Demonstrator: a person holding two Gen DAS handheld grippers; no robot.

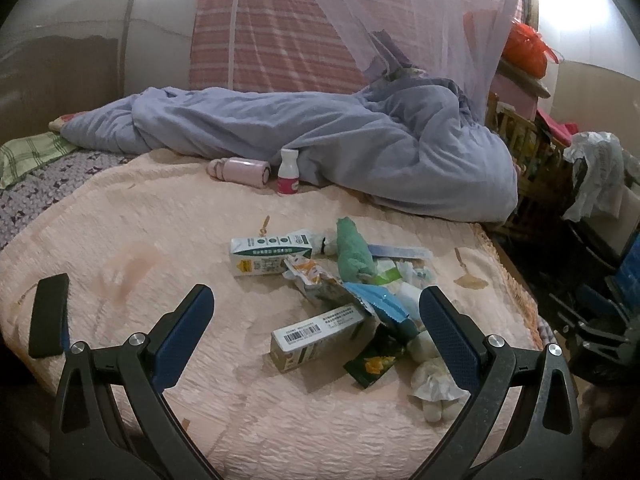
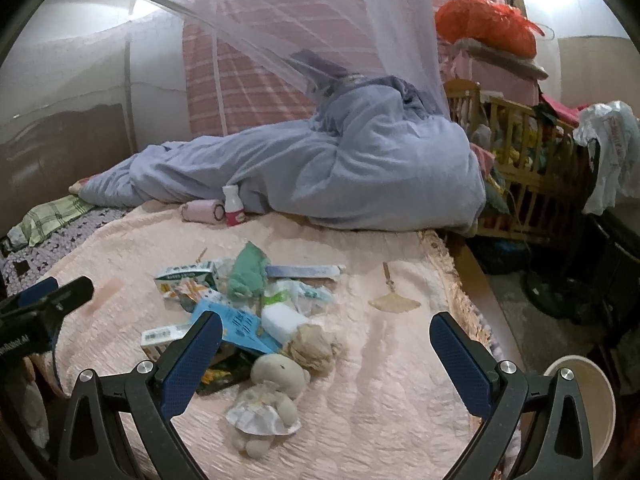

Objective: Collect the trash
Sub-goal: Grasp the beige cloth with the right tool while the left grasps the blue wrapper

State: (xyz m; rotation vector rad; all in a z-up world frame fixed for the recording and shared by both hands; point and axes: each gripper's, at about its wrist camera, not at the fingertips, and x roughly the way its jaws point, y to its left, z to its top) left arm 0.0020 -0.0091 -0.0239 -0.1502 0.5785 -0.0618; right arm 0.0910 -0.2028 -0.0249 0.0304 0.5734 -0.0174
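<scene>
Both grippers hover spread and empty — the left gripper (image 1: 316, 312) and right gripper (image 2: 326, 340) — over a trash pile (image 2: 240, 304) of cartons and wrappers on the bed's pink blanket (image 2: 380, 380); a cream bin (image 2: 592, 400) stands beside the bed, contents unseen.

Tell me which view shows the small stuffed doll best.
Right wrist view: the stuffed doll lies whole and unobstructed between the open fingers. In the left wrist view, the doll is partly hidden behind the left gripper's finger.
</scene>
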